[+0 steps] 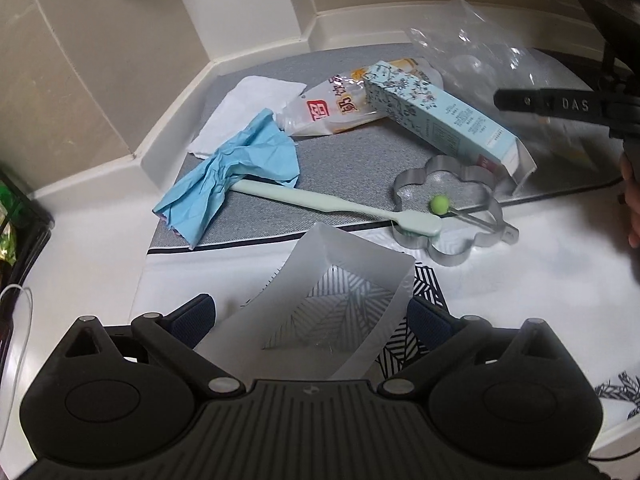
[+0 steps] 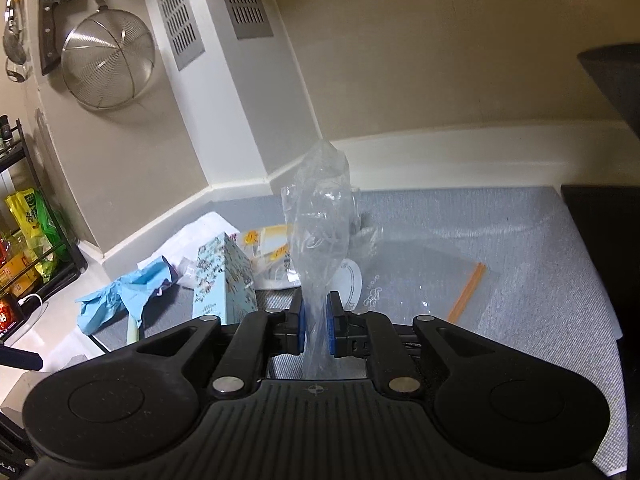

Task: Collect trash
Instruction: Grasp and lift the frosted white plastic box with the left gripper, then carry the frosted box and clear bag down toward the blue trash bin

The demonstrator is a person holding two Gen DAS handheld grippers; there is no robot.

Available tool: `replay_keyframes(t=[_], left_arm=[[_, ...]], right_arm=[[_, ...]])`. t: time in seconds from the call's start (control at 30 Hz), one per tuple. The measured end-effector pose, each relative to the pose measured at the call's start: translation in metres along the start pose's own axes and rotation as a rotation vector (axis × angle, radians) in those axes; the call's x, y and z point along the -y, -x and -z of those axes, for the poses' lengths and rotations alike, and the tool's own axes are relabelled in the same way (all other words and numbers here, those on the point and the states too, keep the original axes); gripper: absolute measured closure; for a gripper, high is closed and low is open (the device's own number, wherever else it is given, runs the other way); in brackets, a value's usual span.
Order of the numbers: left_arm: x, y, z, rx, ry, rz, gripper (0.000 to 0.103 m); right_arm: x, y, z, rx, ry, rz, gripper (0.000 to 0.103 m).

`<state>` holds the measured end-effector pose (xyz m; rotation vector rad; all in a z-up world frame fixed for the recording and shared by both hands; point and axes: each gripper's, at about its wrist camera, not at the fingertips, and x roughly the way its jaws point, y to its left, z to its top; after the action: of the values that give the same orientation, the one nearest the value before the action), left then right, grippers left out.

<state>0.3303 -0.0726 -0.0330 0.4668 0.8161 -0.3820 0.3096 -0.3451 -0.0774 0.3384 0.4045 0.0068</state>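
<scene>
Snack rack: black rack point(image 2: 24, 248) at the far left, with yellow and green packets on it.
Strainer: round metal strainer point(image 2: 107, 68) hangs on the wall, next to a knife point(image 2: 50, 28).
Blue paper: crumpled blue paper point(image 1: 236, 172) lies on the gray mat point(image 1: 360, 160). It covers the handle end of the toothbrush.
White paper: folded white sheet point(image 1: 244, 108) behind the blue paper, near the wall.
Left gripper: left gripper point(image 1: 312, 316) has its fingers spread wide. A see-through plastic tray point(image 1: 340, 280) sits between them, and the pads do not press on it.
Snack pouch: empty white pouch point(image 1: 332, 108) with red and yellow print, partly under the carton.
Toothbrush: pale green toothbrush point(image 1: 320, 202) lies flat. Its head rests on the rim of the flower ring.
Carton: light blue carton point(image 1: 440, 116) lies on its side.
Flower ring: metal flower-shaped ring point(image 1: 452, 204) with a small green ball point(image 1: 439, 203) on a stick.
Right gripper: right gripper point(image 2: 316, 328) has its fingers nearly together, pinching a clear plastic bag point(image 2: 320, 216) that stands up above the mat.
Zip bag: flat clear bag with an orange strip point(image 2: 466, 292) lies on the mat at the right.
</scene>
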Motion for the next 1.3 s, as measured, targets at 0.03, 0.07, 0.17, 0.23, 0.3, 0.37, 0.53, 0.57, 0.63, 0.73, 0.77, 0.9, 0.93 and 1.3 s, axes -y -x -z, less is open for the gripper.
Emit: replay_keyframes(t=[0.03, 0.07, 0.17, 0.23, 0.3, 0.37, 0.53, 0.57, 0.63, 0.73, 0.77, 0.9, 0.93, 1.3], left_arm=[[0.001, 0.001, 0.0, 0.006, 0.003, -0.001, 0.014], [0.001, 0.001, -0.001, 0.005, 0.005, -0.001, 0.025], [0.001, 0.003, -0.004, 0.017, 0.035, -0.021, 0.032], [-0.002, 0.004, -0.005, 0.017, 0.056, -0.027, 0.035], [-0.005, 0.007, -0.005, 0.022, 0.086, -0.034, 0.036], [-0.009, 0.013, -0.005, 0.03, 0.123, -0.047, 0.036], [-0.018, 0.038, -0.005, 0.068, 0.212, -0.088, 0.036], [-0.017, 0.046, -0.004, 0.079, 0.22, -0.101, 0.036], [-0.015, 0.062, -0.002, 0.106, 0.232, -0.117, 0.036], [-0.014, 0.086, 0.003, 0.145, 0.249, -0.141, 0.036], [-0.014, 0.094, 0.005, 0.155, 0.257, -0.147, 0.036], [-0.018, 0.132, 0.021, 0.171, 0.308, -0.177, 0.036], [-0.02, 0.143, 0.028, 0.173, 0.32, -0.187, 0.036], [-0.018, 0.238, 0.152, 0.15, 0.415, -0.25, 0.036]], right_arm=[[0.001, -0.001, 0.0, -0.01, -0.008, 0.0, 0.09], [0.002, -0.002, 0.0, -0.017, -0.015, -0.003, 0.09], [0.003, -0.001, 0.001, -0.01, -0.023, 0.008, 0.091], [0.003, 0.002, 0.001, 0.007, -0.017, 0.01, 0.093], [0.001, 0.005, 0.001, 0.033, -0.009, 0.007, 0.094], [0.001, 0.009, 0.0, 0.063, -0.009, -0.004, 0.094], [0.005, 0.02, -0.004, 0.138, -0.033, -0.032, 0.094], [0.006, 0.021, -0.005, 0.149, -0.04, -0.036, 0.094], [0.007, 0.024, -0.005, 0.168, -0.048, -0.037, 0.094], [0.008, 0.028, -0.006, 0.198, -0.051, -0.03, 0.094], [0.008, 0.03, -0.005, 0.213, -0.049, -0.024, 0.094], [0.008, 0.042, -0.007, 0.287, -0.042, -0.013, 0.095], [0.008, 0.045, -0.008, 0.305, -0.039, -0.013, 0.095], [-0.027, 0.113, 0.01, 0.396, 0.048, -0.036, 0.095]])
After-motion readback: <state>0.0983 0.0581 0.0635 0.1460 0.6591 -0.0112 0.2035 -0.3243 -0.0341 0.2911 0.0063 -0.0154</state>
